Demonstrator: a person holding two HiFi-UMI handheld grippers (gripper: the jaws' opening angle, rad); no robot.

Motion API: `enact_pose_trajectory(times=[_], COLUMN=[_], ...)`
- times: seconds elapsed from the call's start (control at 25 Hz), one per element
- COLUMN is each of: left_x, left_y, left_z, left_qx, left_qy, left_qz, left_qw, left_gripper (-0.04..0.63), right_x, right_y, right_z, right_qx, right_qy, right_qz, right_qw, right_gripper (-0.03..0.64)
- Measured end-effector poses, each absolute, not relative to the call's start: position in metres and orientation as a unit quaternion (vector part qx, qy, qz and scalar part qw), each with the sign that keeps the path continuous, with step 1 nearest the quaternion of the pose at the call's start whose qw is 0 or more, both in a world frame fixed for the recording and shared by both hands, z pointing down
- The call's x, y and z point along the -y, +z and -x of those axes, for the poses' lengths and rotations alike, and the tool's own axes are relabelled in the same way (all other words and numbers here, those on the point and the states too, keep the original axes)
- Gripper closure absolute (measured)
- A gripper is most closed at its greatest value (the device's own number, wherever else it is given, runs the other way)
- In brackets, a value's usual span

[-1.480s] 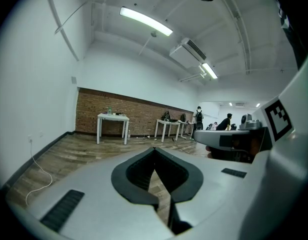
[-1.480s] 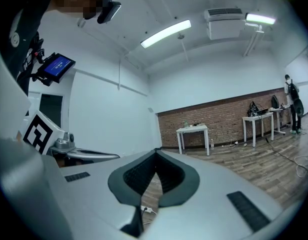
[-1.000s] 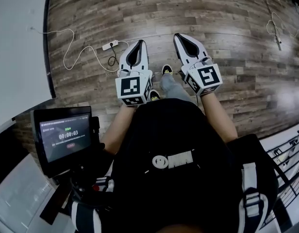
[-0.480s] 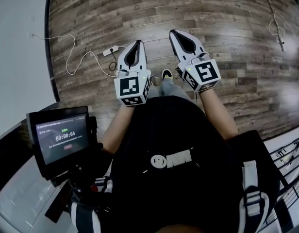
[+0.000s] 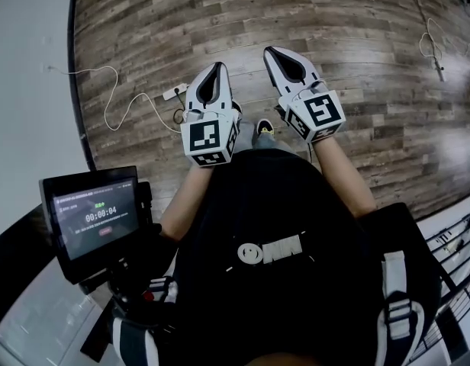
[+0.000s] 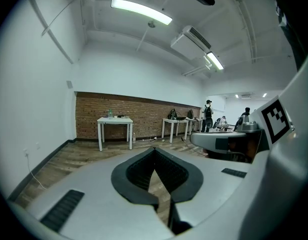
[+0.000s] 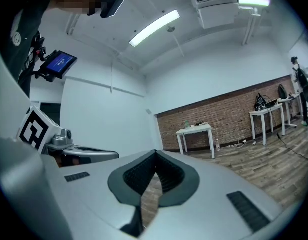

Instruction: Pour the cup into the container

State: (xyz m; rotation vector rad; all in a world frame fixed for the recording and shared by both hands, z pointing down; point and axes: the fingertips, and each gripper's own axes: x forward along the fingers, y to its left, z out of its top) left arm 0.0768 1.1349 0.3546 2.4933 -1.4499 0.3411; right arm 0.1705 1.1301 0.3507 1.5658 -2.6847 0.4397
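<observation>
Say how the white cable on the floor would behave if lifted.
Probably floppy: the white cable lies in loose curves. Likely light, since it looks thin. Lifting it might tug the power strip at its end.

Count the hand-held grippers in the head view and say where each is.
2. The left gripper is left of centre over the wooden floor; the right gripper is beside it on the right, apart. None appears hidden.

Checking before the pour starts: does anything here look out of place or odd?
Nothing is spilled or damaged. The left claw and right claw are shut and empty above the wooden floor, with no cup or container in view. A corded power strip lies loose there.
</observation>
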Motion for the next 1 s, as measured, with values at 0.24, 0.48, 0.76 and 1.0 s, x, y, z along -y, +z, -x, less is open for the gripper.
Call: enact_pose_trajectory(times=[0.24, 0.48, 0.76, 1.0], left_x=[-1.096, -1.045, -1.009, -0.988], left_y=[0.366, 0.369, 0.367, 0.372], left_z=[-0.031, 0.011, 0.027, 0.027], left_qx=[0.492, 0.502, 0.495, 0.486], left_qy=[0.100, 0.076, 0.064, 0.062], left_qz=[-0.855, -0.851, -0.857, -0.862], left_qw=[0.127, 0.133, 0.130, 0.132], left_gripper=[0.595, 0.595, 0.595, 0.595], right_x=[-1.093, -1.050, -1.015, -0.996], right_y=[0.358, 0.362, 0.361, 0.361], right_z=[-0.126, -0.087, -0.064, -0.065], right_qx=[0.852, 0.851, 0.851, 0.847], right_qy=[0.131, 0.125, 0.117, 0.109], right_qz=[-0.507, -0.509, -0.511, -0.519], right_qw=[0.011, 0.025, 0.036, 0.037], right_gripper=[0.614, 0.615, 0.614, 0.614])
